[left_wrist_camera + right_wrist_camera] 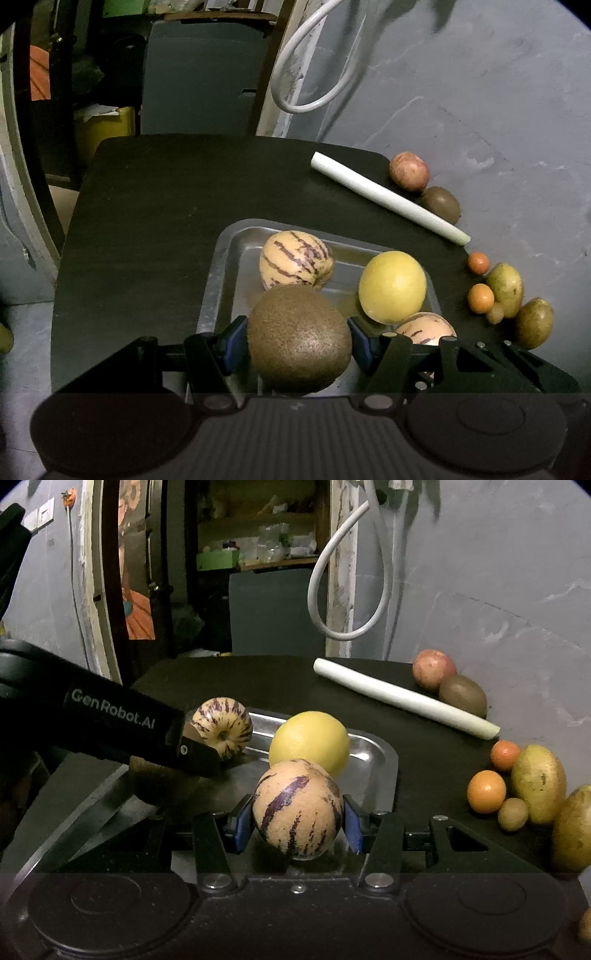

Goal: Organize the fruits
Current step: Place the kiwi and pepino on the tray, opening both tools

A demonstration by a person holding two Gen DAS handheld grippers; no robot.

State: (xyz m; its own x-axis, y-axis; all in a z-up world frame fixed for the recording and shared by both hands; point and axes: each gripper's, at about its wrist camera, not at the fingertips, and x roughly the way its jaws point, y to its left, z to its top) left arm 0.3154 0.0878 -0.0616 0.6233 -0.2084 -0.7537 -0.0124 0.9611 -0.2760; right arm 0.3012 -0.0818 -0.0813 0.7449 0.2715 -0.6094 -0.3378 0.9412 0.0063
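My left gripper (298, 341) is shut on a brown kiwi (299, 338) over the near part of the metal tray (221, 266). My right gripper (297, 821) is shut on a striped pepino melon (297, 808) over the tray's near right part (384, 760); this melon shows in the left wrist view (424, 328). In the tray lie another striped pepino melon (295, 258) (223, 723) and a yellow round fruit (392, 286) (310, 742). The left gripper's black body (110, 720) hides most of its kiwi (162, 782).
On the black table (147, 221) at the right stand a white stalk (388, 197), a reddish fruit (409, 171), a second kiwi (441, 205), two small orange fruits (480, 298), yellow-green fruits (506, 290) and a small brown one (512, 814). A grey wall stands behind.
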